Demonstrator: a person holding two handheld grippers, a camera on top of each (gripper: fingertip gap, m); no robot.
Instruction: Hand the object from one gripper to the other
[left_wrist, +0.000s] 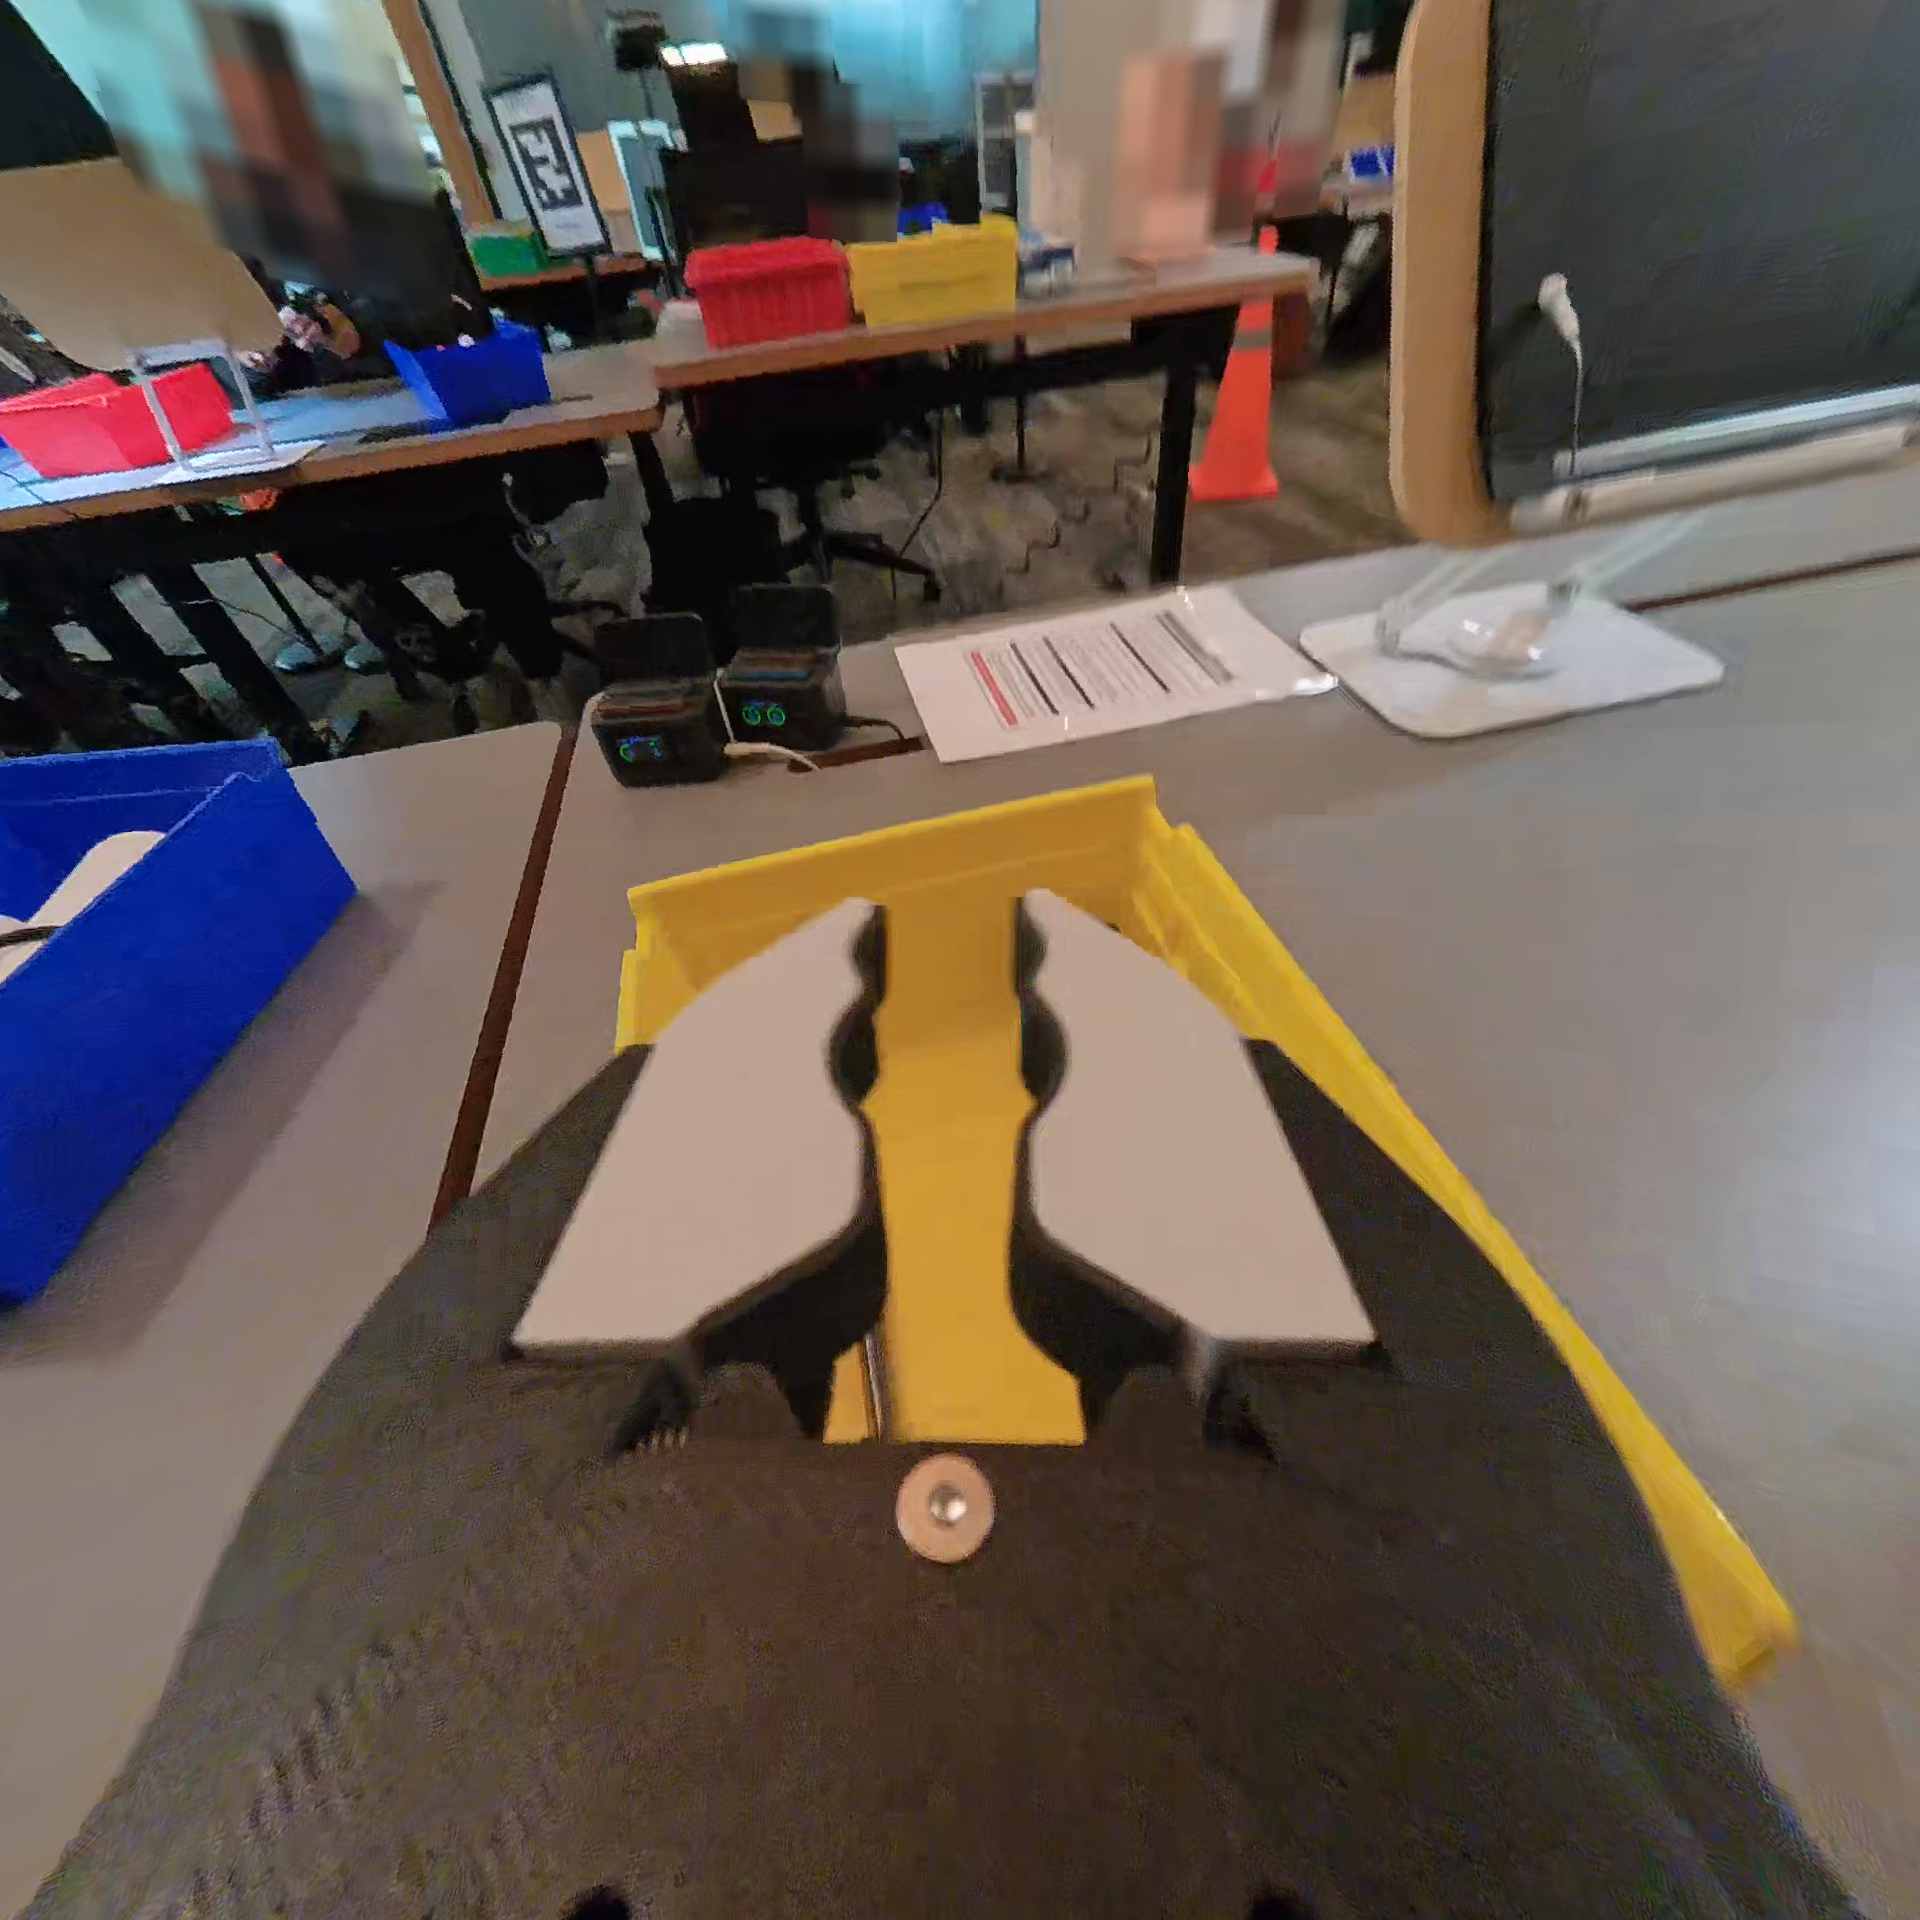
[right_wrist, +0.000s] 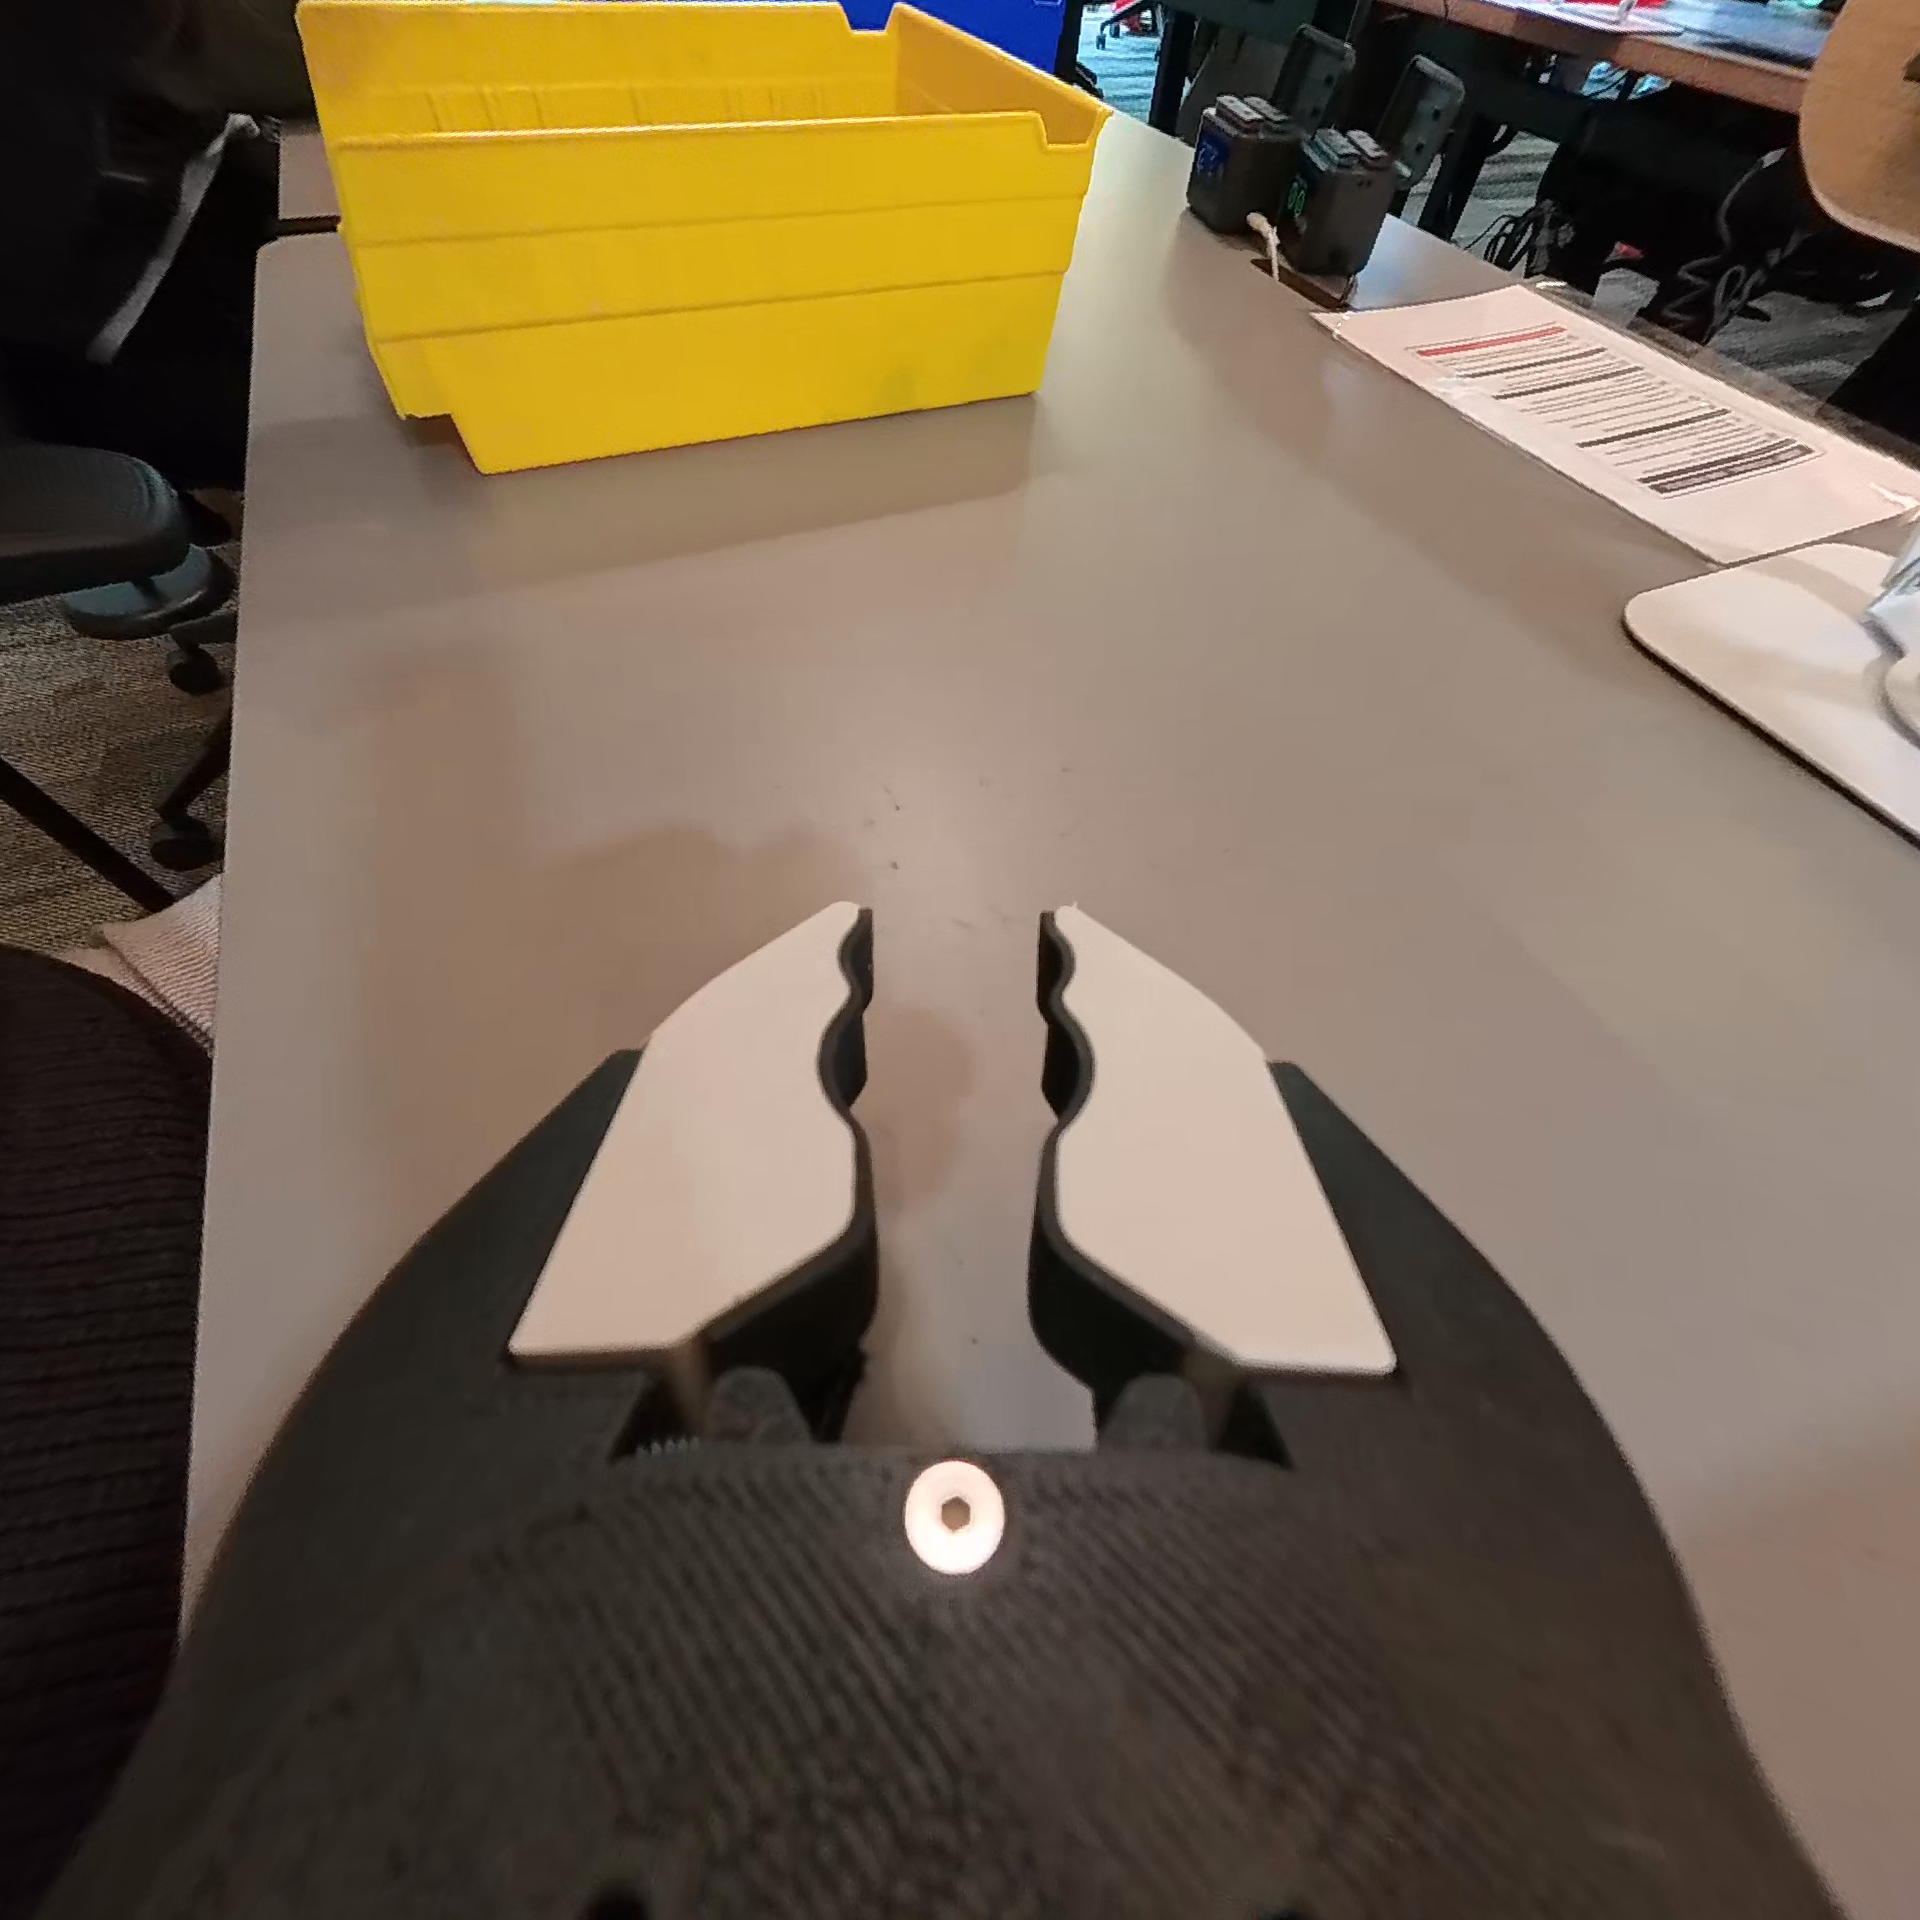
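Note:
My left gripper (left_wrist: 951, 914) is open and hangs over the inside of a yellow plastic bin (left_wrist: 894, 842). Only the bin's yellow floor shows between its white fingers (left_wrist: 727, 1143). A thin grey sliver (left_wrist: 873, 1377) lies near the base of the fingers; I cannot tell what it is. My right gripper (right_wrist: 956, 920) is open and empty, low over the bare grey table (right_wrist: 1039, 675). The same yellow bin (right_wrist: 707, 270) stands well ahead of it at the far left. No handover object is clearly in view.
A blue bin (left_wrist: 156, 987) sits left of the yellow one. Two black chargers (left_wrist: 717, 696), a printed sheet (left_wrist: 1101, 665) and a monitor's white base (left_wrist: 1507, 665) line the far edge; the sheet (right_wrist: 1600, 405) and base (right_wrist: 1766, 665) are right of my right gripper. The grippers' ends are close to 45 centimeters from one another.

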